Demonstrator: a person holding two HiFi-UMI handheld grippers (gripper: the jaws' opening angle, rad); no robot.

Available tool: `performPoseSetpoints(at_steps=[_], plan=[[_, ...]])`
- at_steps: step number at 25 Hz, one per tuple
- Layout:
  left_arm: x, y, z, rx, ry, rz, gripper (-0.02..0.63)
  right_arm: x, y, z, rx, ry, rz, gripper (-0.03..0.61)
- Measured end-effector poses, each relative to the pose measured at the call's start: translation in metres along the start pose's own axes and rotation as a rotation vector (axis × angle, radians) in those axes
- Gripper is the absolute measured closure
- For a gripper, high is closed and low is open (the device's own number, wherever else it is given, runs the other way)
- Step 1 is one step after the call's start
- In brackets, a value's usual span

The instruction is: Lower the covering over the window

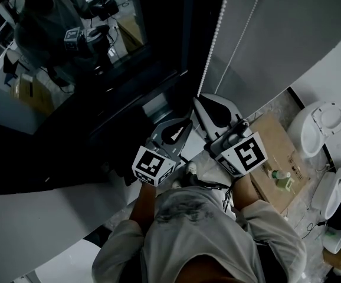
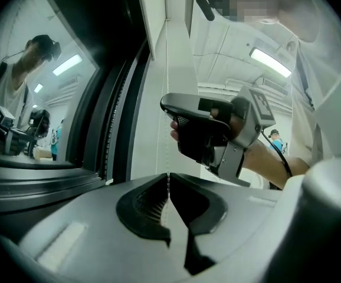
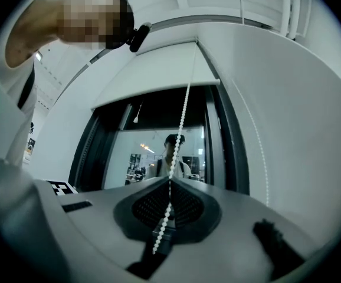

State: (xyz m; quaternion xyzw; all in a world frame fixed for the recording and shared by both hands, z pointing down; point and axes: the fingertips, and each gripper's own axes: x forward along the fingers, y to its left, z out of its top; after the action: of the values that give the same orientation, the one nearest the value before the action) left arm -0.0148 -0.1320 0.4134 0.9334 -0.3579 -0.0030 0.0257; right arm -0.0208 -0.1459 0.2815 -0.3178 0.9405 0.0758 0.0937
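- Blind (image 3: 153,78) up or down, from where you stand?
- Up. It sits at the very top of the window (image 3: 158,152). Only a short strip covers the top of the opening, and the glass below it is bare. You can see the person reflected in it.
- And the chain (image 3: 180,121)?
- Bead chain, hanging down the window's right edge, just in front of the dark frame. Both tools are on it. The right hand-held gripper (image 3: 170,186) has its jaws pinched together, with the beads running straight between them. It is tipped a little upward, toward the top of the window.
- The left one?
- The left hand-held gripper (image 2: 169,178) is closed on the chain too. Its jaws are all but touching, with the thin line caught in the slit. It is held level, just below the right one, near the window's lower right corner.
- Anything loose?
- A second strand (image 3: 262,158) hangs free to the right of the window, against the wall. Down to the right of the window, a cardboard box (image 1: 276,152) sits on the floor.
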Motion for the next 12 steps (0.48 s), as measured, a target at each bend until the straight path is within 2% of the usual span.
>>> performPoseSetpoints(at_steps=[3, 8, 12], plan=[[-0.004, -0.003, 0.004, -0.007, -0.015, -0.003, 0.588, -0.006, -0.002, -0.003, -0.012, 0.002, -0.005, 0.560], [-0.017, -0.005, 0.034, -0.057, -0.115, -0.011, 0.575, -0.010, 0.003, -0.020, 0.012, 0.055, -0.014, 0.560], [-0.026, -0.002, 0.060, -0.048, -0.168, -0.007, 0.563, -0.018, 0.007, -0.036, 0.015, 0.087, -0.014, 0.560]])
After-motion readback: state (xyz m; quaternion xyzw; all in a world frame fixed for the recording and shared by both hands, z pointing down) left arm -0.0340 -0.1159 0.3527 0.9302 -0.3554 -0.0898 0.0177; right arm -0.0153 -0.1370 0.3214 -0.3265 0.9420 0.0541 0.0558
